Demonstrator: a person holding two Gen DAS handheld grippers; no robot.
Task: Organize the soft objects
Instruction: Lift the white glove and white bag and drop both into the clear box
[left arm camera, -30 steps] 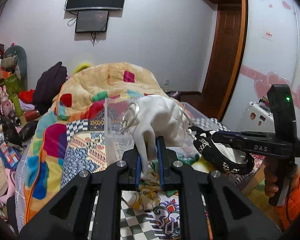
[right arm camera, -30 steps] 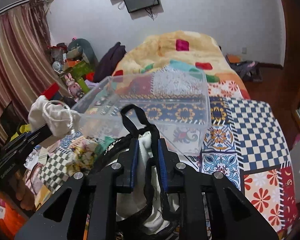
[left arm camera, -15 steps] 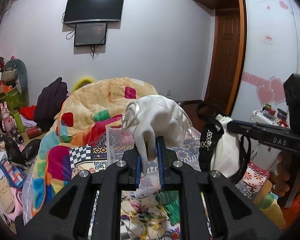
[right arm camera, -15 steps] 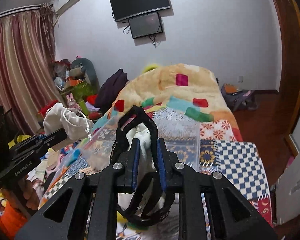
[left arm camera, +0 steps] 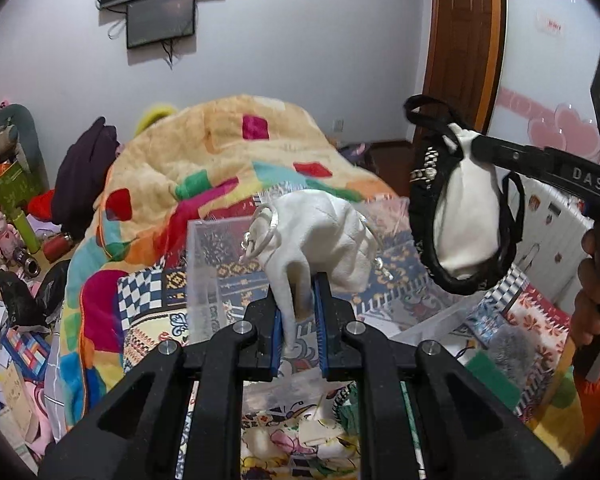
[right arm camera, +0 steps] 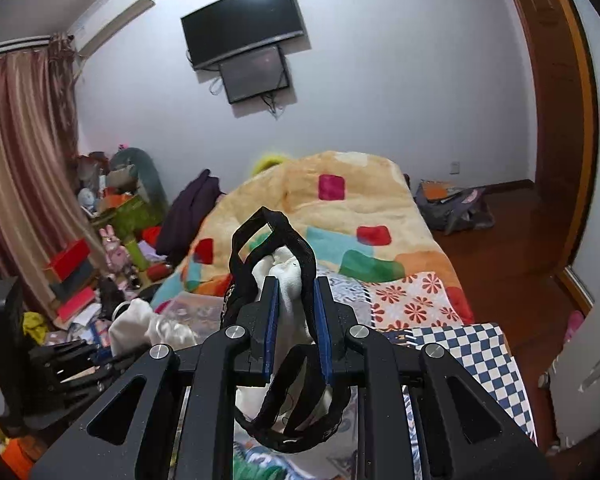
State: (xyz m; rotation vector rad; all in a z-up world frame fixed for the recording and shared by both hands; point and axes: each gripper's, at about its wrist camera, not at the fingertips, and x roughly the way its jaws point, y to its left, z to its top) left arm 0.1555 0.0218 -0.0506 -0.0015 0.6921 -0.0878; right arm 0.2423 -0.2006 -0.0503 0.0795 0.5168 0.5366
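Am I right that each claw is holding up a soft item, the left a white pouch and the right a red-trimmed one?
Nearly. The left claw does hold the white pouch, but the right claw grips a white item with black trim, not red. The right wrist view shows it.

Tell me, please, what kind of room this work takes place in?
Most likely a home bedroom. A bed with a patchwork cover and a thick yellow blanket fills the middle, a television hangs on the wall, and toys and boxes are piled beside a curtain.
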